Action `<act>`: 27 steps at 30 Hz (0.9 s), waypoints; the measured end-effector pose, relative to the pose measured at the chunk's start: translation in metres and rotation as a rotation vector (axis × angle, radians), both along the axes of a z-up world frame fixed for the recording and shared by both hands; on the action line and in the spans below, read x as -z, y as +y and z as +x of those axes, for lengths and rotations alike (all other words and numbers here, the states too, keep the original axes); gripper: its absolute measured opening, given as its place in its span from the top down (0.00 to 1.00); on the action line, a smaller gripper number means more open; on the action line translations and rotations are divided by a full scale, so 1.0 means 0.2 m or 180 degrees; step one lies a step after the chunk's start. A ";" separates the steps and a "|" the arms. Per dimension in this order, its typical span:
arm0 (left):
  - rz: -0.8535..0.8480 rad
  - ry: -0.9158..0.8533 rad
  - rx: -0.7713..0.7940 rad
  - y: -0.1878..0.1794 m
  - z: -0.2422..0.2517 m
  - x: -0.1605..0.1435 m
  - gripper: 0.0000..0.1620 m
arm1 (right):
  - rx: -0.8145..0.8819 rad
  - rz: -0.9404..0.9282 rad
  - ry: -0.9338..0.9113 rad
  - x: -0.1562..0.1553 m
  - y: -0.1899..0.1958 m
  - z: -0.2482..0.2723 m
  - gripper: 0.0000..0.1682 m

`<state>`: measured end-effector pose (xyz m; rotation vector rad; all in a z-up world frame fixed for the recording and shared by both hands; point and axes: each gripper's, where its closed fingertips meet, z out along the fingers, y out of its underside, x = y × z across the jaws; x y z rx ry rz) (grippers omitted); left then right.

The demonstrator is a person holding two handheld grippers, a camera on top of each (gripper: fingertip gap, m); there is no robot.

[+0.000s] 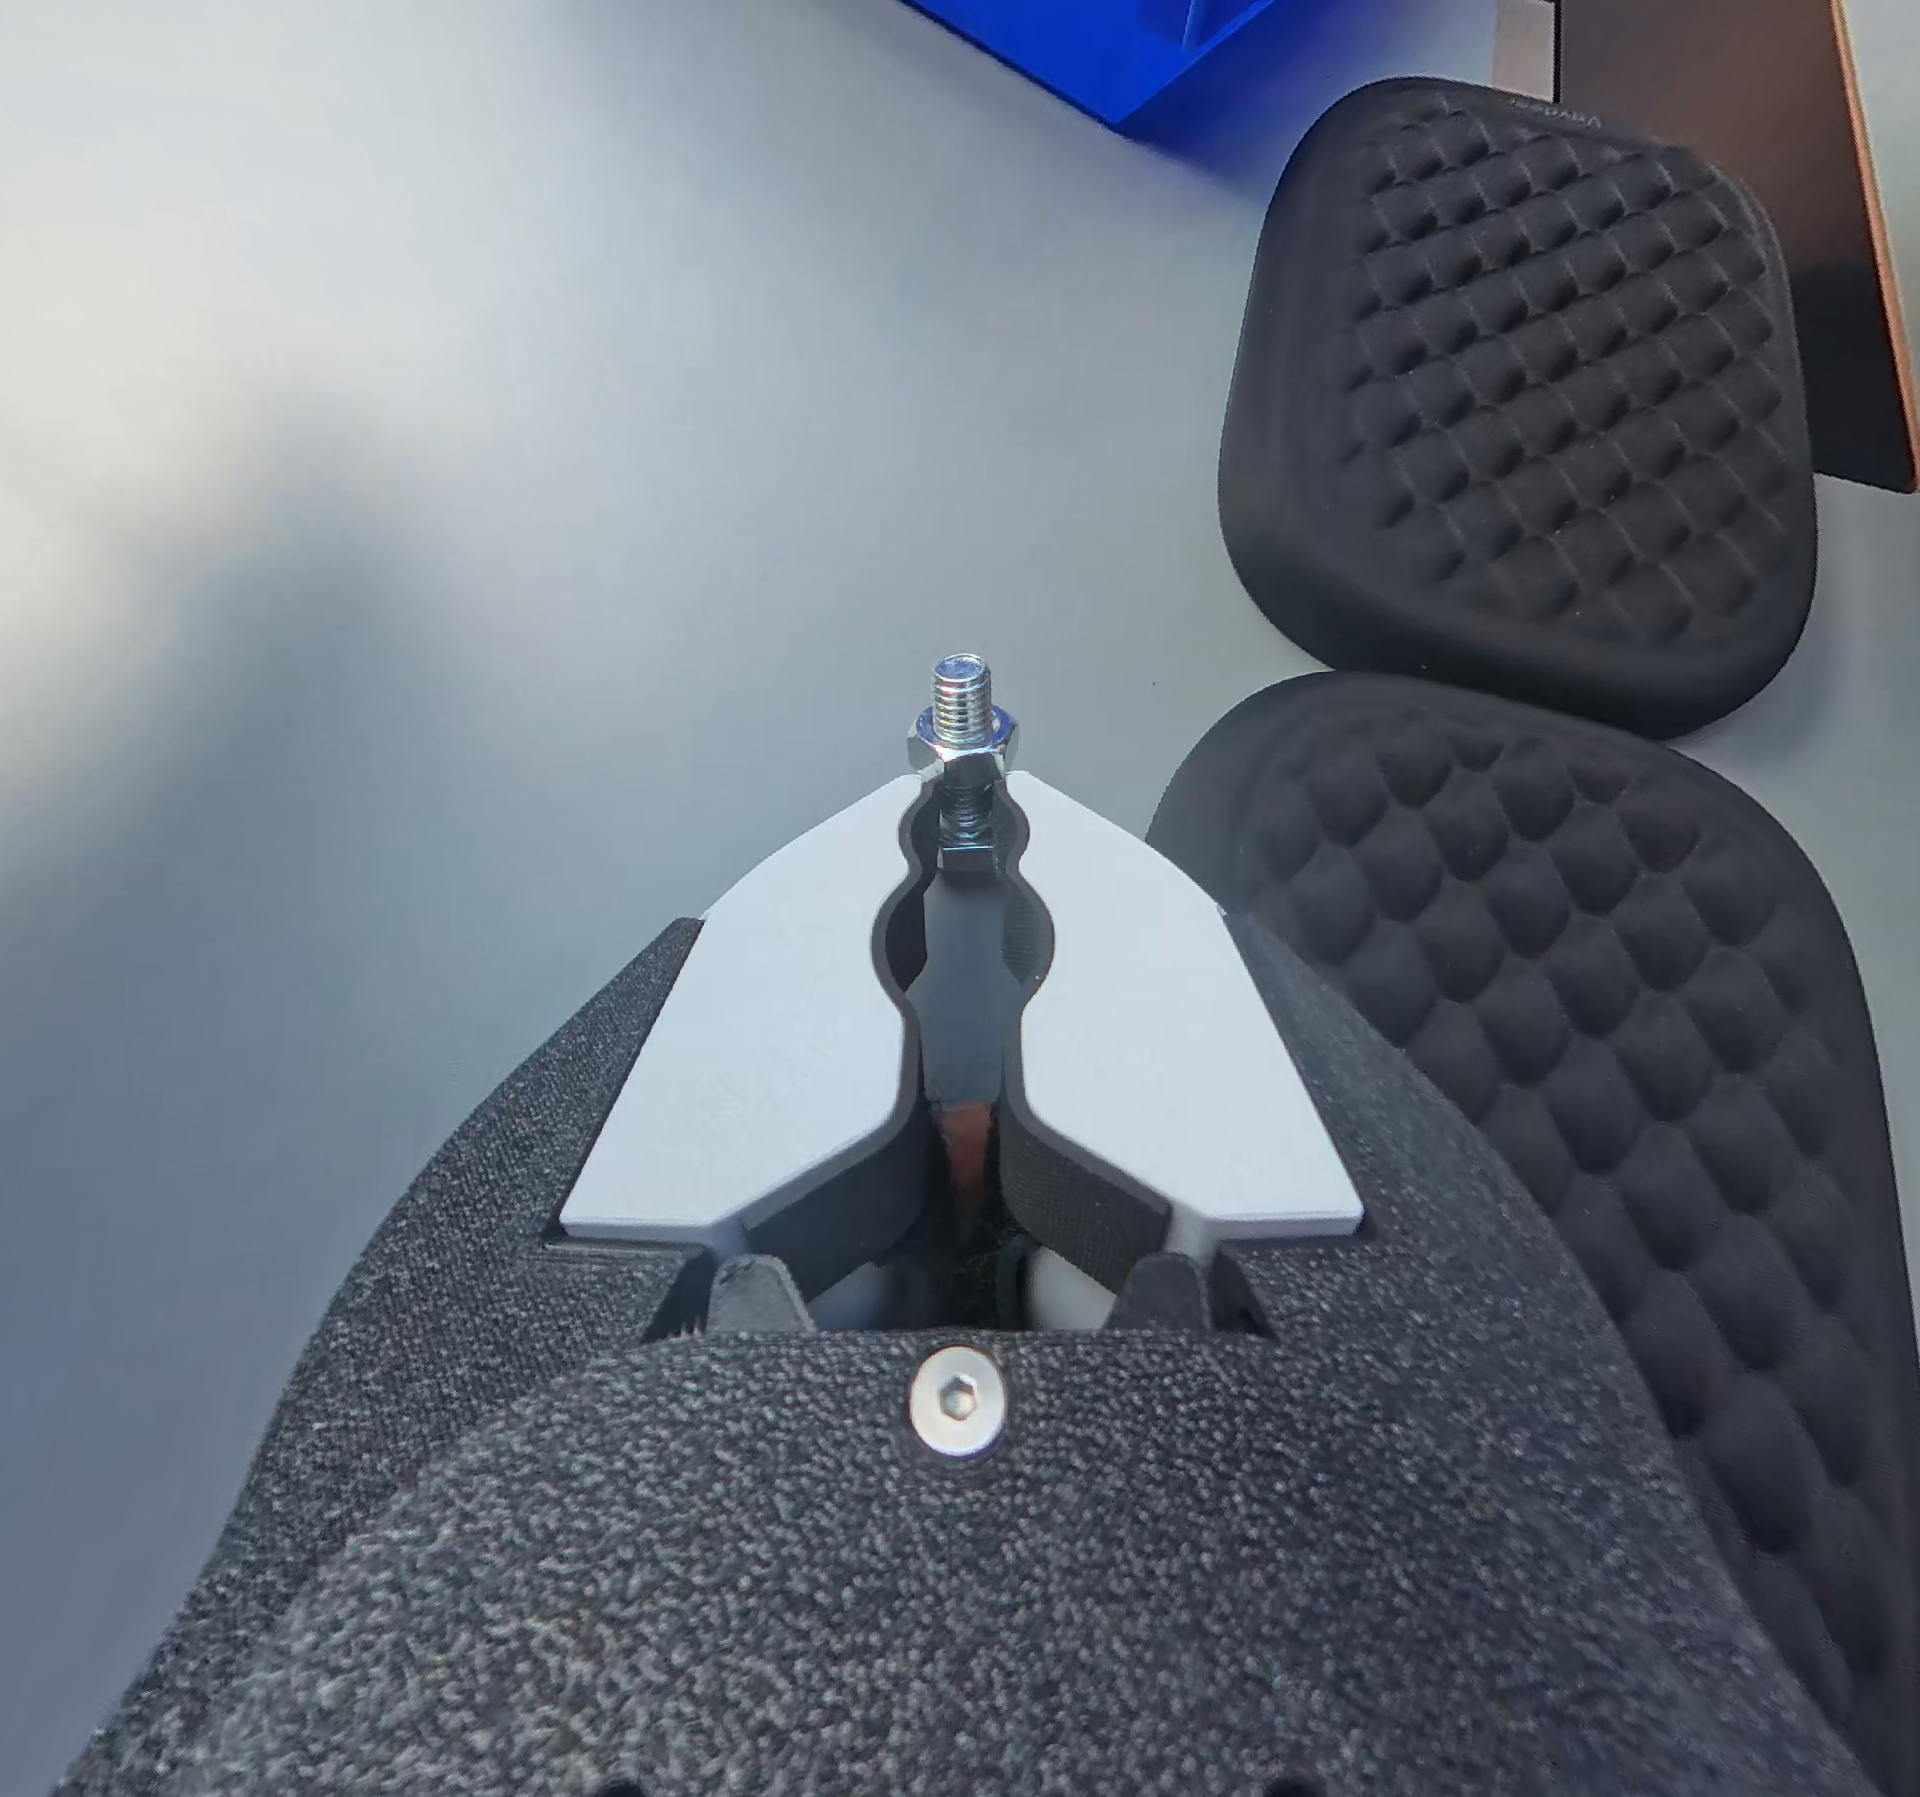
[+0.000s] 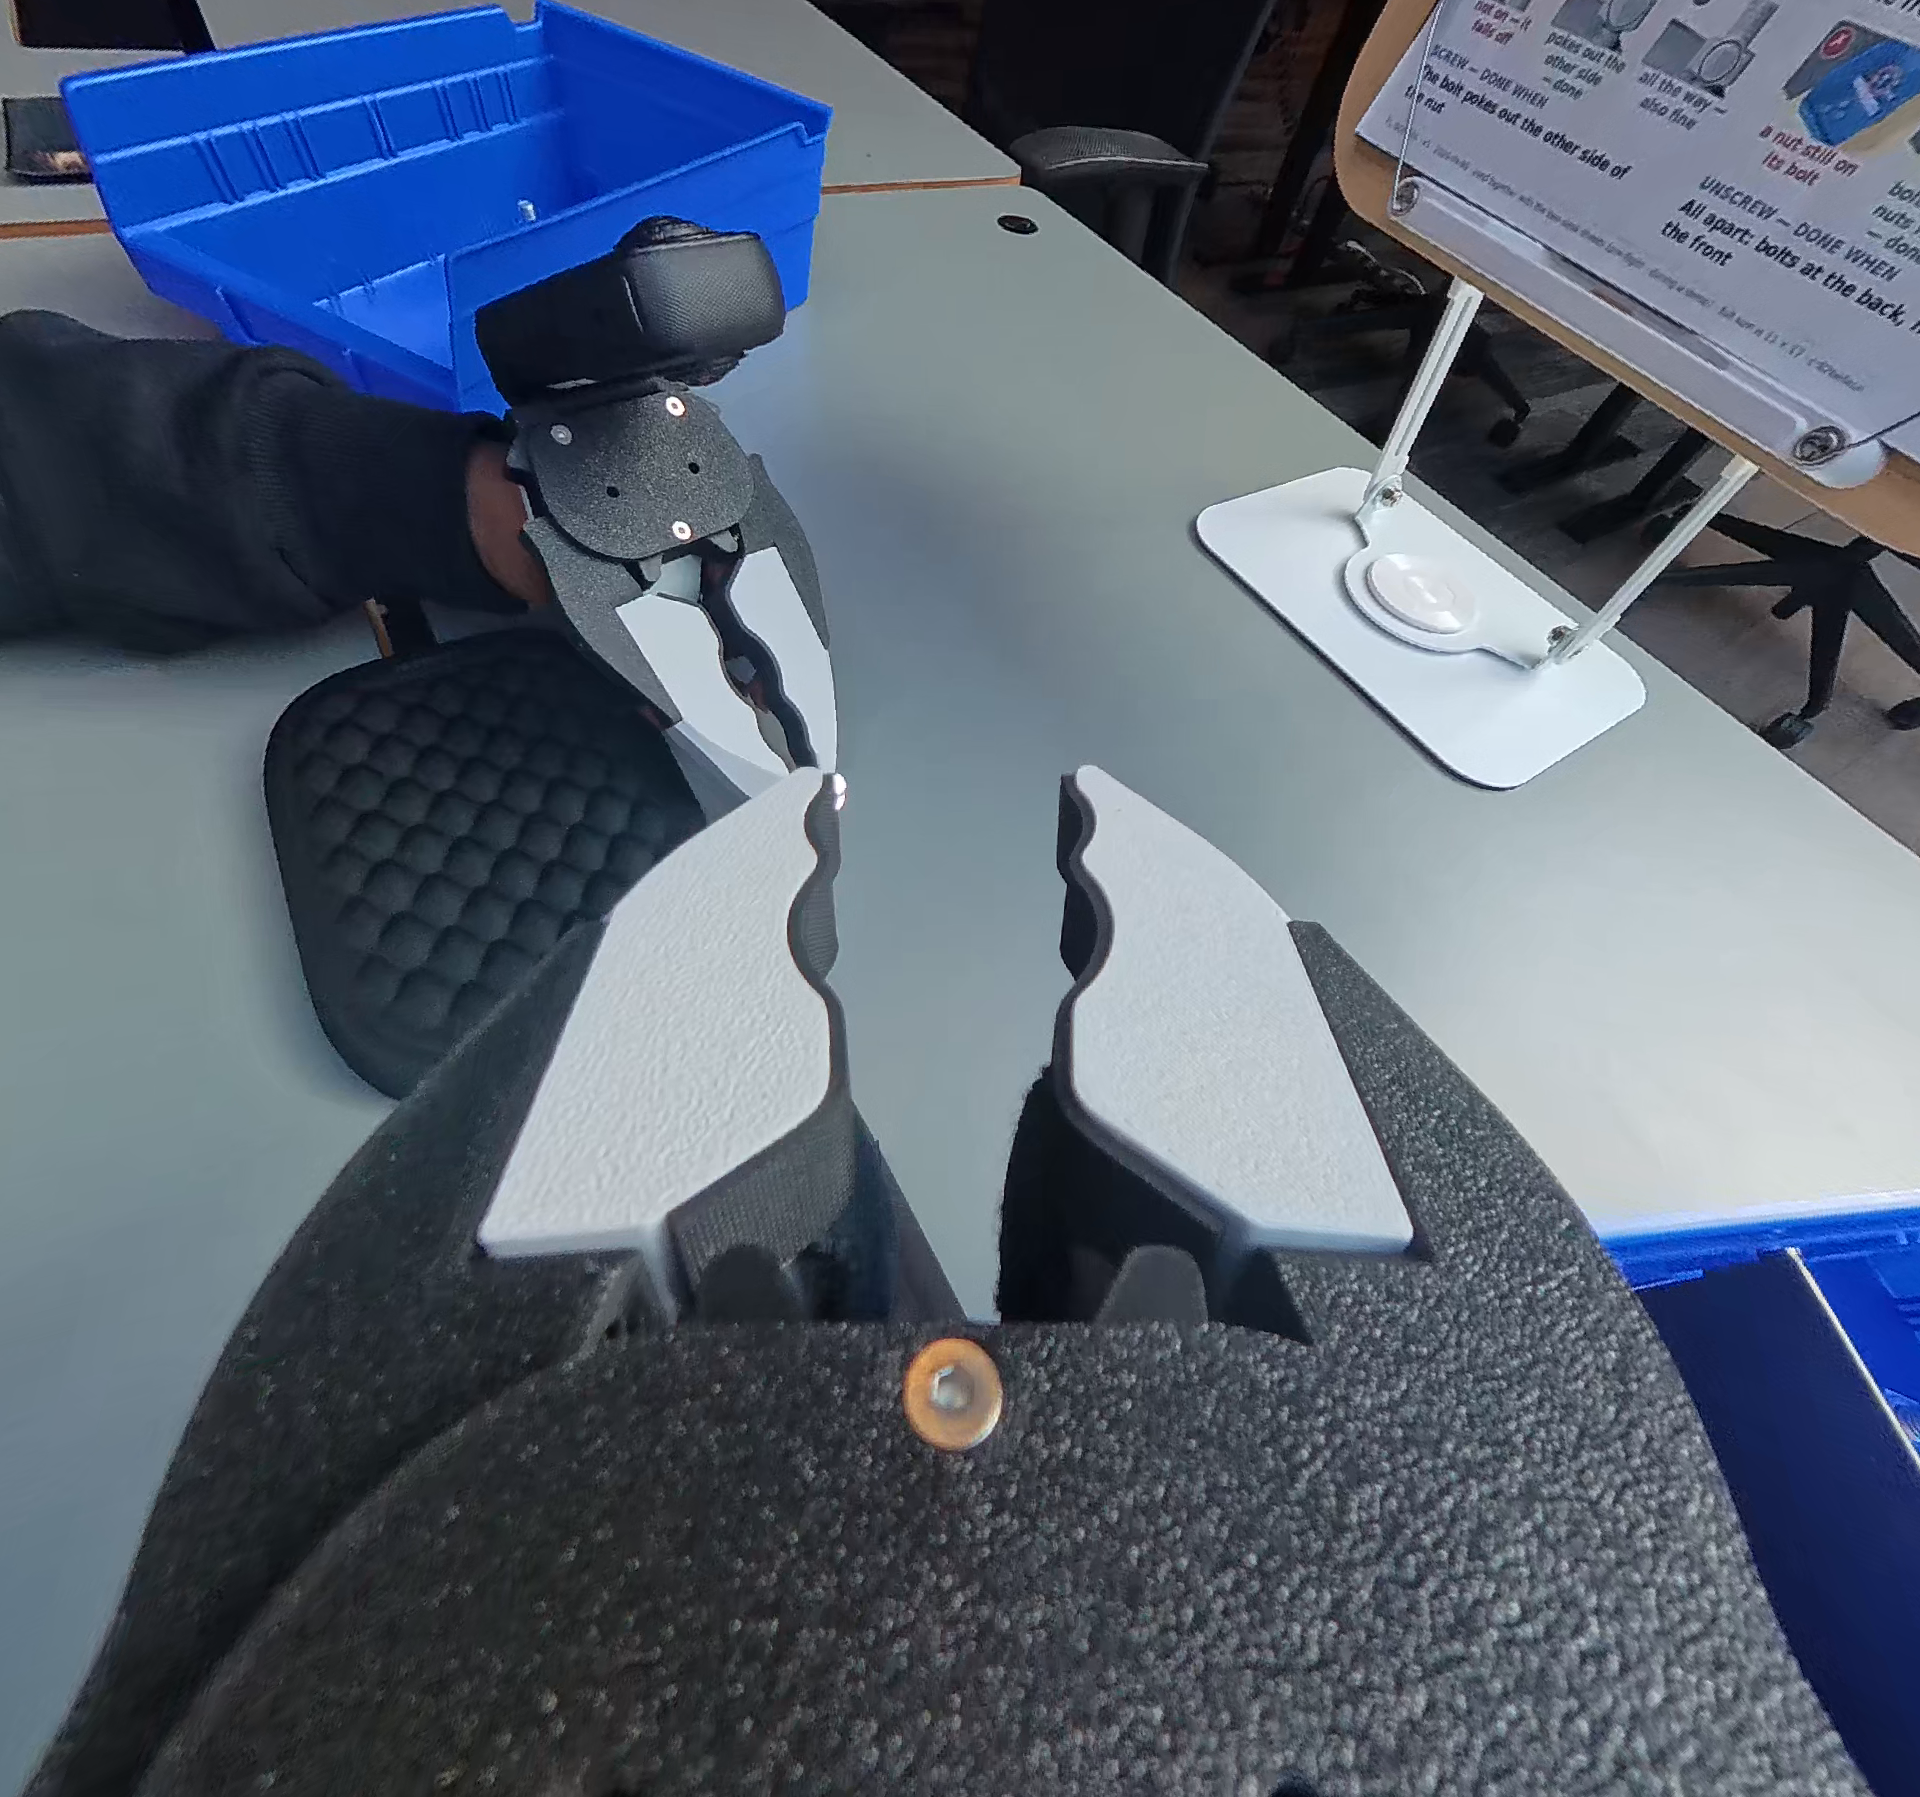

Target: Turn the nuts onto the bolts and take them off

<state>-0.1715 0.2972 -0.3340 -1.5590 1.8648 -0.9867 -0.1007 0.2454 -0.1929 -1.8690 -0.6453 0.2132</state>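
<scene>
- The grey table (image 2: 1143, 521) runs wide and smooth, a matte top with a broad bare stretch ahead of both tools; its far edge drops away to dark office chairs beyond.
- The blue plastic bin (image 2: 436, 147), ribbed inside and hard-edged, sits at the far left of the right wrist view, tilted toward the camera, just behind the left tool.
- A clipboard-style instruction board (image 2: 1662, 85) leans on a white metal stand (image 2: 1423, 625) near the table's right edge, well apart from the work.
- Two black padded rests with a quilted, dimpled surface lie side by side: the far pad (image 1: 1517, 397) and the near pad (image 1: 1558, 1072), touching or nearly so, just right of the left tool.
- The right gripper (image 2: 945, 802) hangs spread wide, its pale grey wavy-edged fingers apart with nothing between them, only bare table showing through the gap.
- The left gripper (image 1: 964, 791), grainy black body with the same scalloped grey fingers, is clamped on the bolt (image 1: 963, 708), pinching it down near its head; a person's dark sleeve (image 2: 208, 480) backs it.
- The bolt is bright, threaded steel, jutting out past the fingertips over open table.
- The hex nut (image 1: 966, 748) sits threaded on that bolt, right at the fingertips, a few threads showing beyond it.
</scene>
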 end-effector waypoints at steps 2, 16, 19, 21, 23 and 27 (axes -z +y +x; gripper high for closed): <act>-0.0010 0.0030 0.0027 0.00 -0.01 0.01 0.94 | -0.0024 -0.0022 -0.0038 0.01 0.00 -0.01 0.76; 0.0013 -0.0143 -0.0043 -0.01 -0.06 -0.04 0.77 | -0.0556 -0.0727 -0.0410 0.20 0.07 -0.20 0.76; -0.0019 -0.0288 -0.0088 -0.01 -0.09 -0.08 0.73 | -0.0717 -0.1064 -0.0661 0.33 0.11 -0.28 0.78; -0.0053 -0.0469 -0.0145 -0.02 -0.10 -0.13 0.70 | -0.0785 -0.1241 -0.0871 0.41 0.14 -0.31 0.79; -0.0025 -0.0597 -0.0195 -0.02 -0.13 -0.18 0.67 | -0.0858 -0.1357 -0.1042 0.47 0.17 -0.35 0.79; -0.0048 -0.0970 -0.0267 -0.02 -0.16 -0.29 0.65 | -0.0943 -0.1515 -0.1184 0.55 0.23 -0.41 0.80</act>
